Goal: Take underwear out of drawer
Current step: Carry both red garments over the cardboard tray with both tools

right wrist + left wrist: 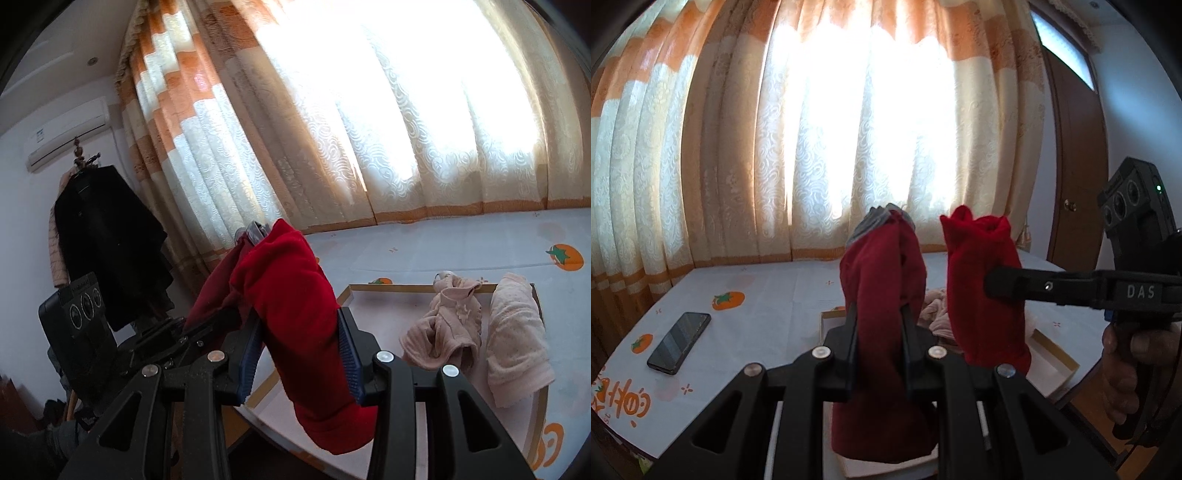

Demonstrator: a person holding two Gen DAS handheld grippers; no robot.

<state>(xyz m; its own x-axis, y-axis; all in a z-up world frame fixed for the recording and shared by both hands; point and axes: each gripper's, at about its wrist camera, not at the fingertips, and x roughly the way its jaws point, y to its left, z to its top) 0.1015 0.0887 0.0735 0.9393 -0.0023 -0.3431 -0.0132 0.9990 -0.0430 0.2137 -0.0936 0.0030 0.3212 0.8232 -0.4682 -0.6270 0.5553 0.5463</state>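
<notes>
Left gripper (879,325) clamps a dark red rolled underwear (882,280), axis toward twelve o'clock; right gripper (301,354) pinches a brighter red roll (295,295); shallow drawer tray (347,291) lies at four o'clock, nearer the right.

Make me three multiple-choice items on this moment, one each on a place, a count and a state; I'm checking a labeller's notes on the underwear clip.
1. Where does the phone lie?
A. on the persimmon-print cloth, left of the left gripper
B. inside the tray
C. on the hanging coat

2. How many pale pink garments lie in the shallow tray?
A. none
B. two
C. four

3. What is the right gripper doing?
A. standing open and empty
B. resting on the phone
C. gripping a bright red roll of underwear

Answers:
1 A: the left wrist view shows the phone flat on the cloth, outside the tray.
2 B: the right wrist view shows a crumpled pink piece beside a folded pink piece.
3 C: the bright red roll sits pinched between its fingers.
</notes>
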